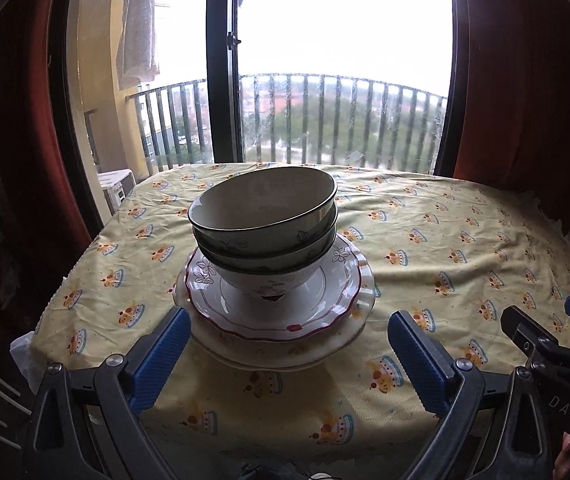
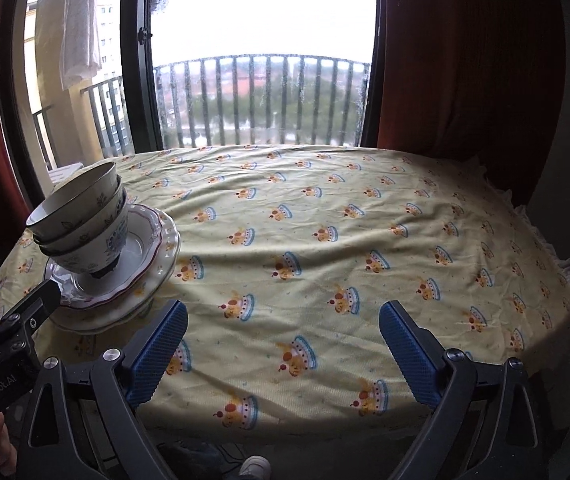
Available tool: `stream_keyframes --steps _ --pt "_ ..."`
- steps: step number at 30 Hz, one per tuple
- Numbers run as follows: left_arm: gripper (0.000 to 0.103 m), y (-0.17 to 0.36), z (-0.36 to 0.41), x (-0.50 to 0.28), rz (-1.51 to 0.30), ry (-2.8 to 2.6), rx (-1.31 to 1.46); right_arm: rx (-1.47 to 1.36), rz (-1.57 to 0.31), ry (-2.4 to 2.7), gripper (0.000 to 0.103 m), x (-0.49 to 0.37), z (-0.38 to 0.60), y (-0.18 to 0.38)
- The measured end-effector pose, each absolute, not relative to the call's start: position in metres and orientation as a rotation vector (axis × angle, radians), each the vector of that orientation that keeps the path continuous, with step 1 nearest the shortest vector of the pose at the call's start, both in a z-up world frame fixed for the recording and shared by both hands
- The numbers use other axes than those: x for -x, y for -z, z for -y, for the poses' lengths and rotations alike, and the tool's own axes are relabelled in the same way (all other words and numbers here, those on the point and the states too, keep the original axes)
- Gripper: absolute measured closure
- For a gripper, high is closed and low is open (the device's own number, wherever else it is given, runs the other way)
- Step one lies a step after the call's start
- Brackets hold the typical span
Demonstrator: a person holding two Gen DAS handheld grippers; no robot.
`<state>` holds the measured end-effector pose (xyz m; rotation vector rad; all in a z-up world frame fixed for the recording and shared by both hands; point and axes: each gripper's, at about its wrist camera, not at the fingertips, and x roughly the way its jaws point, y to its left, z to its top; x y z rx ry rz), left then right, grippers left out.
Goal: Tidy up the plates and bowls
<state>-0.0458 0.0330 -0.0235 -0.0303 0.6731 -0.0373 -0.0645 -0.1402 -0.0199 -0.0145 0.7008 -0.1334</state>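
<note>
A: Item one?

B: Bowls [image 1: 263, 216], three, nested, green-banded with leaf sprigs, the top one tilted. They stand on plates [image 1: 281, 320], at least two, stacked: the upper red-rimmed and scalloped, cream below.

A: Location?

B: The table's left part, on a yellow tablecloth [image 2: 325, 240] printed with crowns (creased). Behind: window [image 1: 341, 60], balcony railing [image 2: 261, 96], red curtains [image 2: 465, 60].

A: Tongs?

B: Left gripper [image 1: 289, 354] gaping before the stack, touching nothing. Right gripper [image 2: 283, 350] likewise wide, over bare cloth.
</note>
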Motion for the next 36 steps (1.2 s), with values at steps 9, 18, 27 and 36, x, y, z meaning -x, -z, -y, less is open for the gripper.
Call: stream_keyframes --steps 9,18,27,36 --pt "0.003 0.0272 -0.0312 0.0446 -0.705 0.045 0.054 -0.038 -0.694 0.124 0.005 0.0726 0.1469 0.0223" --pt "0.003 0.0263 -0.0268 0.0459 -0.687 0.055 0.033 -0.055 -0.689 0.131 0.005 0.0723 0.1461 0.0192" --pt "0.003 0.0262 -0.0252 0.0466 -0.682 0.066 0.018 -0.062 -0.673 0.111 0.005 0.0728 0.1445 0.0154" --pt "0.003 0.0252 -0.0311 0.0456 -0.682 0.048 0.026 -0.077 -0.668 0.11 0.005 0.068 0.1437 0.0148"
